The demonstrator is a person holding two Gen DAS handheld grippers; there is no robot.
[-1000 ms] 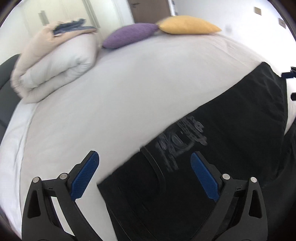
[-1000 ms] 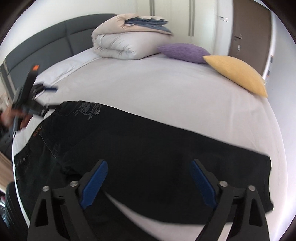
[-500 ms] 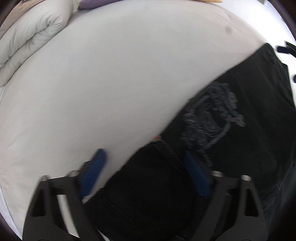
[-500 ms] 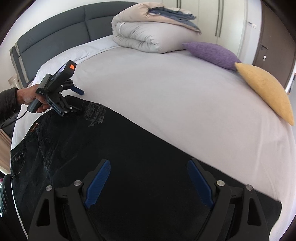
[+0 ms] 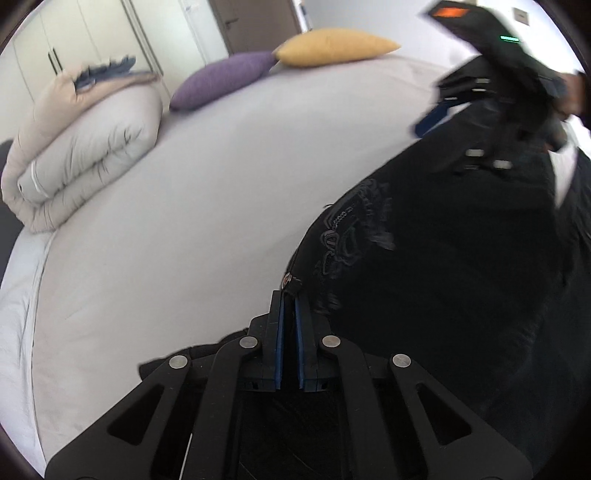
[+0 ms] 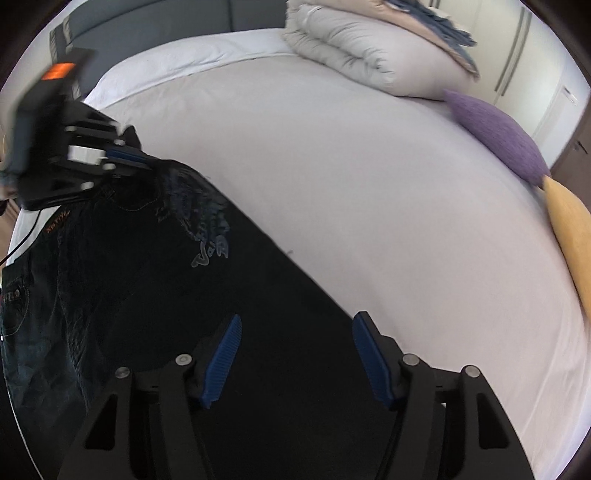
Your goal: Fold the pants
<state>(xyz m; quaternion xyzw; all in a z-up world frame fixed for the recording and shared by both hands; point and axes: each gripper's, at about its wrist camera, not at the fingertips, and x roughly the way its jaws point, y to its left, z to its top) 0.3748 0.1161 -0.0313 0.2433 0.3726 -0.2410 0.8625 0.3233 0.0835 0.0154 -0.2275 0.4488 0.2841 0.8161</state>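
Black pants (image 5: 443, 280) with an embroidered back pocket (image 6: 207, 225) lie across the near side of the white bed (image 5: 203, 206). My left gripper (image 5: 289, 300) is shut on the waistband corner by a small rivet. The right wrist view shows it at the far left (image 6: 127, 159), pinching that corner a little off the sheet. My right gripper (image 6: 295, 343) hovers over the pant leg near its far edge. Its jaws are closing, with black cloth under and between the blue pads, which do not press on it. In the left wrist view it is a blur at top right (image 5: 437, 114).
A rolled duvet (image 5: 85, 147) sits at the head of the bed under a dark grey headboard (image 6: 147, 26). A purple cushion (image 5: 221, 79) and a yellow cushion (image 5: 332, 46) lie along the far side. Bare sheet stretches between pants and duvet.
The left jaws went from wide open to shut on the waistband corner and pulled it up. My right gripper slid along the leg, rolled, and its jaws narrowed.
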